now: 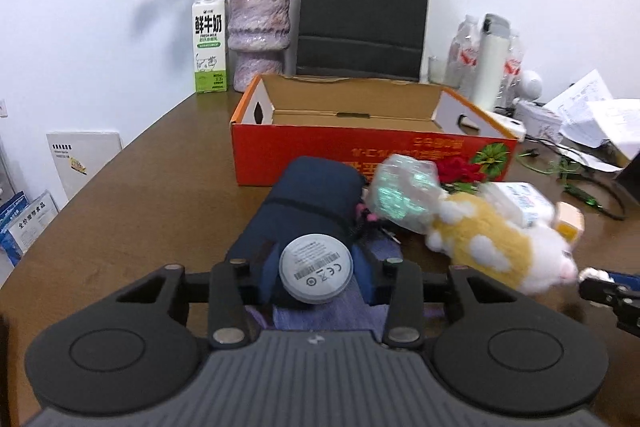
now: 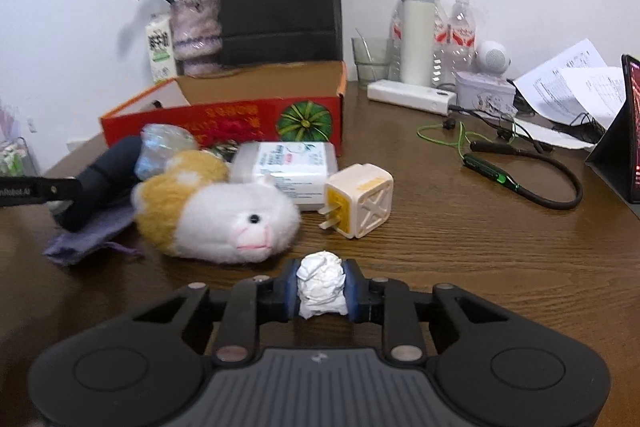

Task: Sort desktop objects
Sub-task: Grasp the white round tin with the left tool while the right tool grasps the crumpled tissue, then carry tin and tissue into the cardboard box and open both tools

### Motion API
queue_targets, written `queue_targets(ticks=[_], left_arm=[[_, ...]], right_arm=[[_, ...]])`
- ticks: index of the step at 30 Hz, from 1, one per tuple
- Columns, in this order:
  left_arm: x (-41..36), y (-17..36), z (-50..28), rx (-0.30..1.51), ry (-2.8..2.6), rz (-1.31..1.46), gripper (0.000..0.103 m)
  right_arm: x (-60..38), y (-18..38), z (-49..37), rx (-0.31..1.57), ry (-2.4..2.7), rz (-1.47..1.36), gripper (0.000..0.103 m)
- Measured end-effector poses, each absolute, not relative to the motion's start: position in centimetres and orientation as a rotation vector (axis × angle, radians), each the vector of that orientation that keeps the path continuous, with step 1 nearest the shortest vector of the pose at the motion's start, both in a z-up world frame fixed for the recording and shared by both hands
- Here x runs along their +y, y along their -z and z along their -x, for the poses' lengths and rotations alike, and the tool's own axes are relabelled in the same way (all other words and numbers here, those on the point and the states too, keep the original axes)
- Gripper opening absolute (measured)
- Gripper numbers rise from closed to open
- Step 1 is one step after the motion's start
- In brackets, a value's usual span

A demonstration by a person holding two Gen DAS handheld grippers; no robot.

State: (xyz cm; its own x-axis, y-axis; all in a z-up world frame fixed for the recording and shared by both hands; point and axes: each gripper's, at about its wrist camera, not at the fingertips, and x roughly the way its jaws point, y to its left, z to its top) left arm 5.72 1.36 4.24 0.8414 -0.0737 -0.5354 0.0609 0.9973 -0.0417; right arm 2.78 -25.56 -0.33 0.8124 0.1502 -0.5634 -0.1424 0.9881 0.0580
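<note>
My left gripper [image 1: 316,273] is shut on a navy blue cylinder [image 1: 312,203] with a grey round end cap, lying on a purple cloth [image 1: 320,315]. My right gripper [image 2: 321,291] is shut on a crumpled white paper ball [image 2: 321,285], just above the table. A yellow and white plush toy [image 2: 216,211] lies in front of it; it also shows in the left wrist view [image 1: 496,247]. A white plug adapter [image 2: 360,201], a white tissue pack [image 2: 292,167] and a clear plastic packet [image 1: 404,195] lie nearby. The open red cardboard box [image 1: 360,151] stands behind them.
A black paper bag [image 1: 362,11], a vase of dried flowers [image 1: 260,31] and a milk carton [image 1: 210,41] stand along the wall. Bottles [image 2: 452,35], a glass [image 2: 370,61], a white power bank [image 2: 412,97], green-wired earphones [image 2: 520,179], papers [image 2: 572,83] and a tablet [image 2: 628,131] crowd the right.
</note>
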Motion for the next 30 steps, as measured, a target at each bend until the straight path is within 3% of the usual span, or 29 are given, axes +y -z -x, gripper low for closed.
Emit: queue_targets(ticks=[8,15,19,23,30], left_arm=[[0.9,-6.8,-2.5,0.537,0.131,0.043,0.040],[2.7,-12.3,-10.6,0.523,0.147,0.105,0.040],[3.2,-14.2,-19.0,0.543,0.096,0.089,0.040],[2.3,-12.8,-29.0,0.631,0.043,0.002,0.040],[0.5,-7.4,-41.7,0.850,-0.055,-0.076,0.040]], right_arm=[[-24.1,-2.9,-0.5,0.526,-0.238,-0.016,0.022],[-23.3,-9.4,-6.8,0.392,-0.291,0.013,0.022],[-23.1,-12.2,-15.3,0.413,-0.307,0.004,0.022],[-22.0,-12.4,-26.5,0.537,-0.298,0.024,0.022],[-19.2,-6.4,-42.8,0.835,-0.215,0.137,0.023]])
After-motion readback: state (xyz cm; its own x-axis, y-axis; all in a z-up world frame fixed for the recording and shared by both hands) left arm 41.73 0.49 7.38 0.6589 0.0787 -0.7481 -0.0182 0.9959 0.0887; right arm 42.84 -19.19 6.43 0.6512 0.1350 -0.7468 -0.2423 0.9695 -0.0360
